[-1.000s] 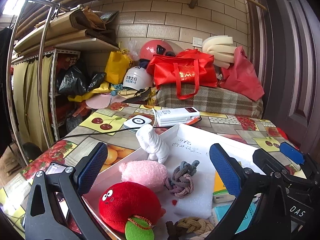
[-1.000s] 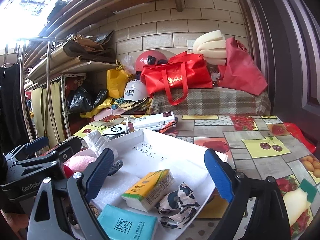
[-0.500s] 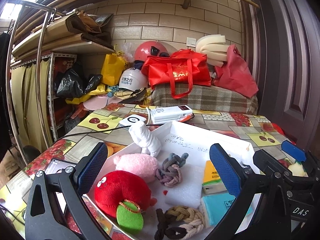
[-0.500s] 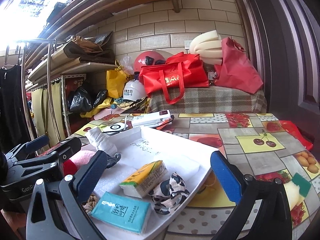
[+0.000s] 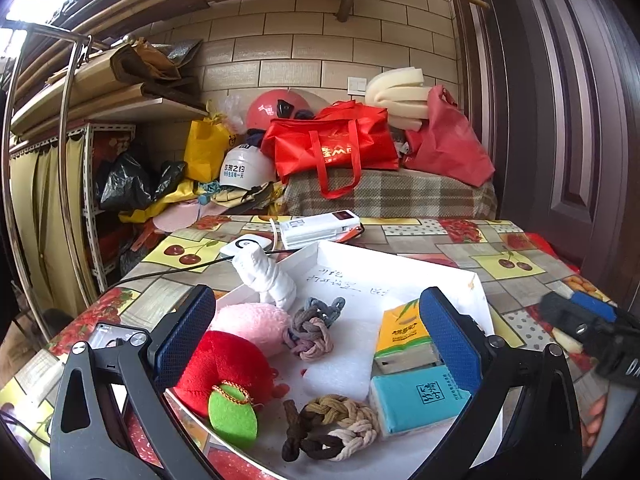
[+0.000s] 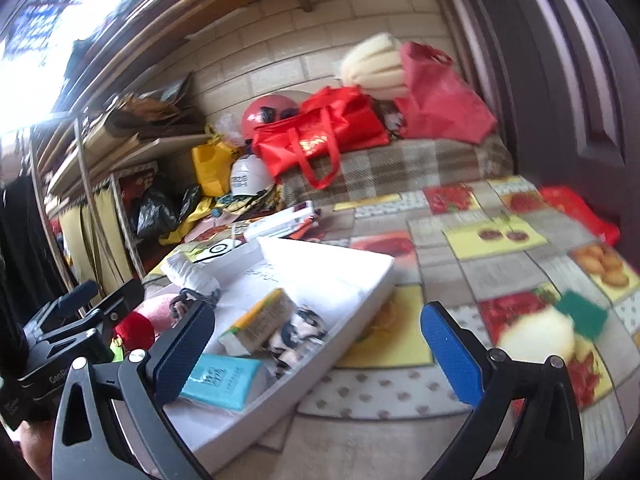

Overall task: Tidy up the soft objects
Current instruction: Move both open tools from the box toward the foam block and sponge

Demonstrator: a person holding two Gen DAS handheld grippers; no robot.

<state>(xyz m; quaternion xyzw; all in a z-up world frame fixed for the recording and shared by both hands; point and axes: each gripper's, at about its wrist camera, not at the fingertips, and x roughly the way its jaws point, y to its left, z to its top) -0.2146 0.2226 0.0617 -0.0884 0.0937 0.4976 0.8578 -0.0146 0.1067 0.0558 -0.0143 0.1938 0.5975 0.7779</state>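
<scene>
We see daylight pouring from a blown-out opening at the upper left of both views, whitest in the right wrist view. The left wrist view is sharp, evenly lit, with only soft shadows under the toys in the white tray (image 5: 476, 280). The right wrist view is smeared by motion blur across the patterned tablecloth (image 6: 496, 240) and the red bag (image 6: 320, 128). Fisheye bending curves the brick wall (image 5: 320, 56) and the dark door (image 5: 580, 120), and the corners fall to black.
</scene>
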